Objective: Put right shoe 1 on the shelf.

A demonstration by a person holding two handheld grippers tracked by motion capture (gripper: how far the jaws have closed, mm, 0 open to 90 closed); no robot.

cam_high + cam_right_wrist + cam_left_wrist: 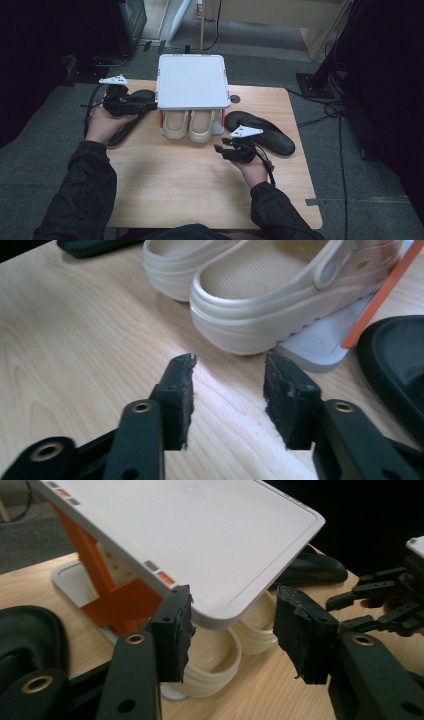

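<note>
Two cream rubber clogs (192, 125) sit under one white two-tier rack (191, 80), two black slippers (260, 131) flanking it; both grippers, left gripper (147, 105) and right gripper (220, 146), released, jaws empty.

clogs (193, 125) under rack (191, 80), a slipper (262, 131) right, another slipper (131, 112) left

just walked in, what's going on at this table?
A person holds a gripper in each hand at a wooden table. A pair of cream clogs sits on the lower tier of a small white shoe rack, heels towards the person. One black slipper lies right of the rack, another left of it. The left gripper hovers by the rack's near corner and the right gripper in front of the clogs; both have their jaws open with nothing between them.
</note>
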